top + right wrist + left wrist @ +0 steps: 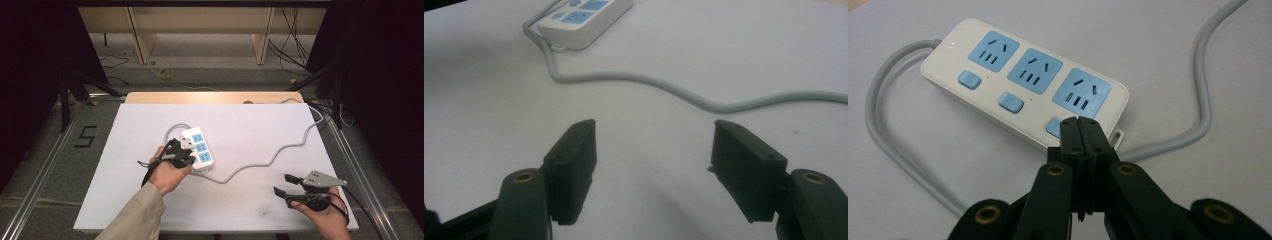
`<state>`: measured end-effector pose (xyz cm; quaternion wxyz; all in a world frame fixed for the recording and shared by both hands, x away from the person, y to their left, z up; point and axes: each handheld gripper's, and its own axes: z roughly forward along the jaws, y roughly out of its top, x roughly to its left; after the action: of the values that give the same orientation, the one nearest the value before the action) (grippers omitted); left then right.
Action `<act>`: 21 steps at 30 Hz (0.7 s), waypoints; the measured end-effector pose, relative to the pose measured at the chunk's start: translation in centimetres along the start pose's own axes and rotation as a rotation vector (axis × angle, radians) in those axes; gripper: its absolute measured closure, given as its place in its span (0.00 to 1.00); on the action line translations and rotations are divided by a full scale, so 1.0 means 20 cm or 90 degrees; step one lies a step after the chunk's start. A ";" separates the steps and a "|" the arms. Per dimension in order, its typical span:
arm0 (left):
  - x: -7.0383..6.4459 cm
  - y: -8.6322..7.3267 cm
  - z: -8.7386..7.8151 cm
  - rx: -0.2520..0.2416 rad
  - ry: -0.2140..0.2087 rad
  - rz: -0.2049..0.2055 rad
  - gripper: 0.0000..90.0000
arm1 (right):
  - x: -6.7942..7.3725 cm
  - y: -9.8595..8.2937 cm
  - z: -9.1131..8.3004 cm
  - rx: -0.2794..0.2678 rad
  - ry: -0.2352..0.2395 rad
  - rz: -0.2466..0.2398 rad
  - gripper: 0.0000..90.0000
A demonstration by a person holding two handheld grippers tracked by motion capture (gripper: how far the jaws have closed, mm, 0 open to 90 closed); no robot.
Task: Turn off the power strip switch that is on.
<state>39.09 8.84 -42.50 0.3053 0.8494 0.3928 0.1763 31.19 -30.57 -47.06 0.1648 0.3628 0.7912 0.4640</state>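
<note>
Left gripper point(1079, 131), jaws closed and empty, tips at nearest switch point(1054, 127) of strip point(998, 85); press looks underway. Right gripper point(654, 167) idle, jaws wide.

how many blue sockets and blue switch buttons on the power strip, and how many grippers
Blue sockets on the white plastic power strip: 3
Blue switch buttons: 3
Black two-jaw grippers: 2, left gripper and right gripper
Total: 8

The third blue switch point(1054, 127) on the power strip point(1023, 82) is partly hidden behind the left gripper point(1081, 131). In the right gripper view, the power strip point(586, 17) is cut off by the top edge.
</note>
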 end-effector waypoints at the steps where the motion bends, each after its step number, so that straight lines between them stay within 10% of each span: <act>1: 0.00 0.00 0.00 0.002 0.000 0.001 1.00 | 0.00 0.00 0.00 -0.001 0.000 -0.001 0.40; 21: -0.01 0.04 0.05 0.022 -0.005 0.013 1.00 | 0.00 0.00 0.00 0.001 0.000 0.000 0.40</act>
<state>39.91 7.89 -42.73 0.2906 0.8592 0.3856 0.1693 31.16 -30.59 -47.04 0.1646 0.3632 0.7913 0.4635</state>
